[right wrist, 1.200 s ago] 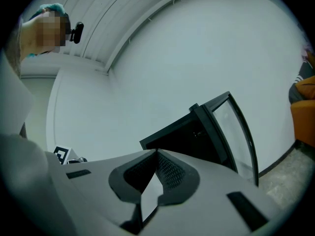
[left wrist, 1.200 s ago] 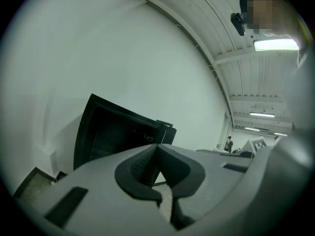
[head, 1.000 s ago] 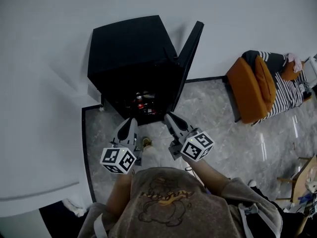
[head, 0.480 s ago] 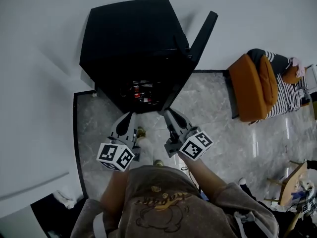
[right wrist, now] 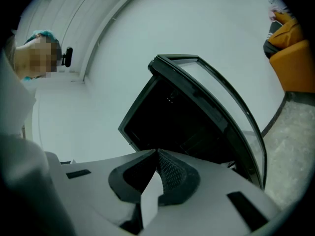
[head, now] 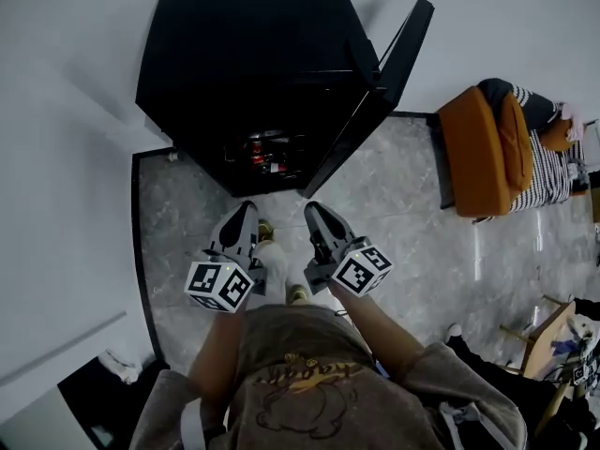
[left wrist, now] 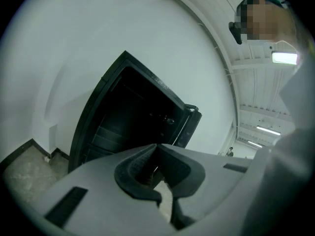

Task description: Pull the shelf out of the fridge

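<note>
The black fridge (head: 253, 54) stands against the white wall with its door (head: 375, 111) swung open to the right. Its dark inside shows red items (head: 267, 153) low down on a shelf; the shelf itself is hard to make out. My left gripper (head: 246, 210) and right gripper (head: 312, 211) hang side by side over the floor just short of the fridge's open front, both shut and holding nothing. The left gripper view shows shut jaws (left wrist: 156, 146) below the fridge opening (left wrist: 133, 117). The right gripper view shows shut jaws (right wrist: 157, 152) below the opening (right wrist: 177, 117) and glass door (right wrist: 226, 112).
An orange armchair (head: 478, 153) with a striped cloth (head: 548, 162) stands to the right of the fridge. A dark skirting line (head: 139, 242) runs along the left wall. The person's shoes (head: 274, 262) are on the marble floor between the grippers. A wooden chair (head: 544, 336) is at the lower right.
The person has stepped closer to the fridge, which now looks larger and nearer in the head view. Both grippers stayed shut and have come nearer the fridge's open front.
</note>
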A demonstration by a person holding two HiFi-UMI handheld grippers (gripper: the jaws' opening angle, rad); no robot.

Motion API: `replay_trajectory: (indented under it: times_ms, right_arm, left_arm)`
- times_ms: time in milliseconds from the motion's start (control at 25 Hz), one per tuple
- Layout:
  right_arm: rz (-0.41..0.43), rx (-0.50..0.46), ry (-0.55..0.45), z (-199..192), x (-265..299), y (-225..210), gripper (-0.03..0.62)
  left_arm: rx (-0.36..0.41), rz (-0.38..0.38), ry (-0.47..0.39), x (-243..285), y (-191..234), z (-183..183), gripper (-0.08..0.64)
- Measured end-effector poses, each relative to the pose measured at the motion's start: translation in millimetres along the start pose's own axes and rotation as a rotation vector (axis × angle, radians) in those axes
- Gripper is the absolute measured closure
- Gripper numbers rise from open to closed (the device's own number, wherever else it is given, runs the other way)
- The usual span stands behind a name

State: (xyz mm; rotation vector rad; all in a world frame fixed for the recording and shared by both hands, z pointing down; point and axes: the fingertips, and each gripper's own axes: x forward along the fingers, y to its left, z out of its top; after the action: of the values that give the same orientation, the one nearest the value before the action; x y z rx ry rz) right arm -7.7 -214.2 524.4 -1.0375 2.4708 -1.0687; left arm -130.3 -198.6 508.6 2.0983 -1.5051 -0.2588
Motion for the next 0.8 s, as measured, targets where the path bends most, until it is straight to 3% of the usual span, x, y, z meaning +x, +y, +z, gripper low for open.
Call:
replay_trajectory:
  times_ms: [200,360,440,480,520,560,800]
  right_arm:
    - [-0.029,0.091,0.004,-16.2,10.4,-20.8,0.568]
    - [-0.057,0.257,-0.069,-16.7,25.6,-46.6,0.568]
    - [-0.071,0.297,-0.097,-16.6,33.8,-54.7,0.563]
    - [-0.067,0.311,-0.100,-17.6,39.2,-56.5,0.531]
    - [-0.059,0.327,-0.099,-19.1,45.2,-57.5,0.459]
    - [-0.052,0.343,-0.095,-21.2,51.4,-59.1,0.443]
    - [-0.088,0.401,-0.054,-38.8,84.4,-88.3,0.436]
  left_arm:
    - [-0.081,0.016,0.023,5.6,19.5,-14.3,0.554]
    - [-0.184,0.011,-0.029,17.2,34.4,-11.2,0.551]
    - [-0.223,0.007,-0.053,22.5,42.5,-7.1,0.527]
    - [-0.247,0.003,-0.061,25.7,46.7,-5.5,0.493]
    - [-0.269,-0.001,-0.066,29.3,51.2,-4.5,0.465]
    - [-0.289,-0.001,-0.070,33.2,56.2,-4.0,0.462]
    - [-0.419,0.042,-0.080,62.3,90.7,-13.7,0.422]
